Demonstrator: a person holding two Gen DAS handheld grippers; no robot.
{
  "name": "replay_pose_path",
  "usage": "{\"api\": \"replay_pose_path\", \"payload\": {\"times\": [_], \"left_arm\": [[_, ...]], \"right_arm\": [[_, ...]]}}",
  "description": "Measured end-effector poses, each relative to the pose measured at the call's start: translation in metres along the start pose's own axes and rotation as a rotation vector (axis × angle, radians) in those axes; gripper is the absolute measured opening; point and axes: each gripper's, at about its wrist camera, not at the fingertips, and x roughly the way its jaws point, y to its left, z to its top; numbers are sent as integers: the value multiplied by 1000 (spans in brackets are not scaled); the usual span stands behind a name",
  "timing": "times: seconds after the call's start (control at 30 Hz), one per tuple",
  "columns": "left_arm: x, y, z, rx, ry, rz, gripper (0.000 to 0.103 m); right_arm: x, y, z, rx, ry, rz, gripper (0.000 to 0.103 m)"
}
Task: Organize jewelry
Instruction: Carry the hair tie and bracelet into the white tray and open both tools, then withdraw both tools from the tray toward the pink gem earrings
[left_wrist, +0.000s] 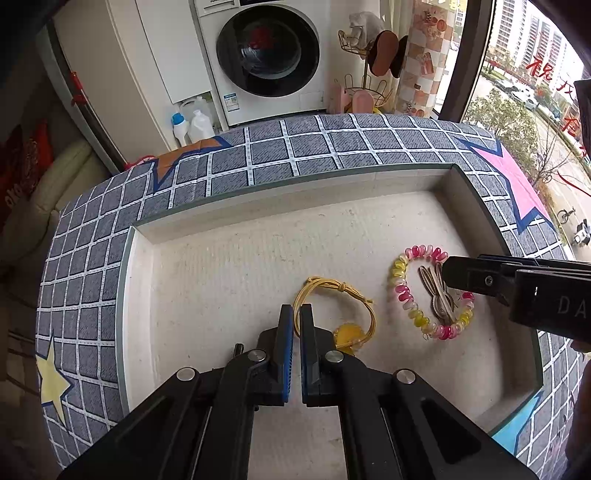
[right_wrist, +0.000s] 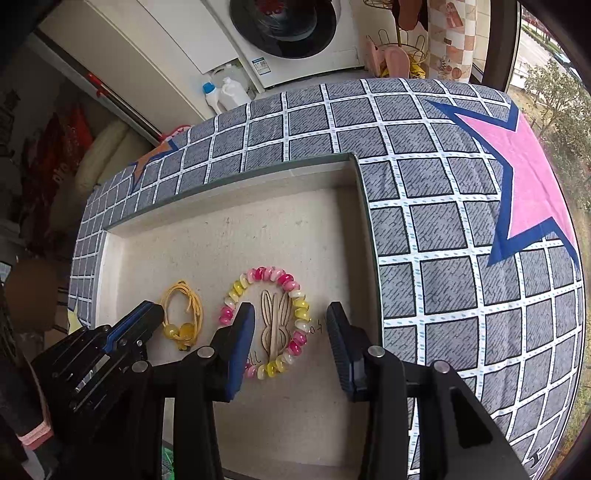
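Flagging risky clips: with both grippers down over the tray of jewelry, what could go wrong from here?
1. The right gripper stands open over the bead bracelet; closing now could also catch the rabbit-shaped piece lying inside the ring.
2. The left gripper is shut at the yellow cord bracelet; the thin cord may slip or drag.
3. The two bracelets lie close, so the grippers could bump.
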Motion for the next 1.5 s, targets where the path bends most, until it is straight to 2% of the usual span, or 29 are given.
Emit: {"api": "replay_pose_path", "payload": {"times": [0.33,0.57,1.0,1.13,1.17,1.2,1.27,1.4,1.5], "left_arm": [[-27,4,4,-23,-43,-32,15],[-53,12,-2,-49,-64,-49,15],[-97,32,-44,-126,-57,-75,15],[-109,40,-60,-157,-45,-77,16],[-112,42,-64,-165,-40,-76,47],[-114,44,-69,-172,-32,-74,103],[-117,47,-79,-198,-56,-32,103],[-108,50,-98,-211,-36,-10,103],[-105,52,-113,-202,-33,15,103]], "right_arm": [[-25,-4,2,78,-54,88,44],[-44,2,-9,84,-72,127,46],[-67,16,-57,78,-42,169,47],[-74,18,-76,73,-36,167,53],[-75,19,-80,71,-34,164,53],[-77,18,-85,69,-32,161,54],[-79,19,-93,67,-27,154,58],[-81,20,-108,65,-16,143,59],[-85,22,-119,60,-14,132,67]]}}
